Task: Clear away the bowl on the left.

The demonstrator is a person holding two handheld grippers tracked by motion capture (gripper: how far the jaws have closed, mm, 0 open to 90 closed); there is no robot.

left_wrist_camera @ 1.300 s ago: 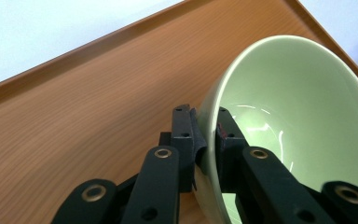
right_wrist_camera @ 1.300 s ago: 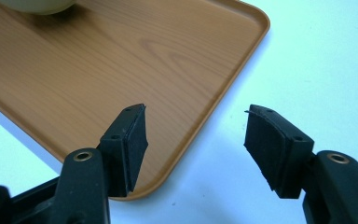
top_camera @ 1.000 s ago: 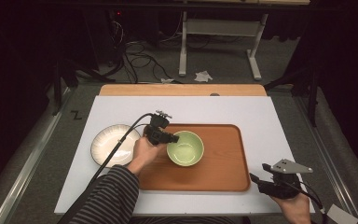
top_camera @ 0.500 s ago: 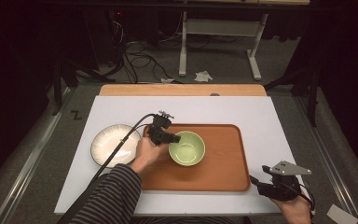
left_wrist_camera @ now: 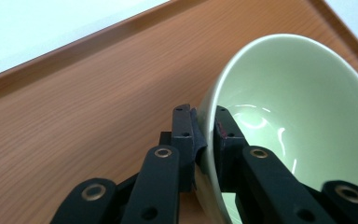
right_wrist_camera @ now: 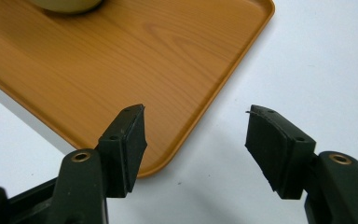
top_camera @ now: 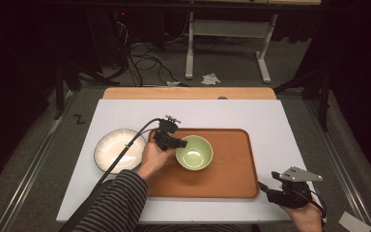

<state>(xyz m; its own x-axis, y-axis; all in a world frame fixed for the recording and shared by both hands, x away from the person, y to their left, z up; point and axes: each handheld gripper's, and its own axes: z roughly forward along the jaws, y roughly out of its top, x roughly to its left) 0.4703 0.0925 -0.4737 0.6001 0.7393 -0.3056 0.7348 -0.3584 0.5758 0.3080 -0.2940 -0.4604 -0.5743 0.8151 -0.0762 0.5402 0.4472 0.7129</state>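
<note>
— Pinching the rim of the green bowl, the left gripper has one jaw inside and one outside the wall; the left gripper view shows the pads pressed on the rim. So the grasp looks made.

— And where does the bowl sit?

— On the wooden tray, toward its left half, with the bowl tipped in the left gripper view, so I judge it is partly raised or being tilted. Whether its base touches the tray I cannot tell.

— Anything inside it?

— Nothing that I can see; the glazed inside only carries reflections. The tray holds the bowl and no other item. The white plate lies on the white table just beside the tray's left edge, and it looks bare too.

— What about the other hand?

— The right gripper hangs spread wide over the table just off the tray's near right corner, with nothing between its jaws.

— What is left, then?

— My guess: the grip is done, the move is not. The bowl has yet to leave the tray, perhaps for the plate.
</note>
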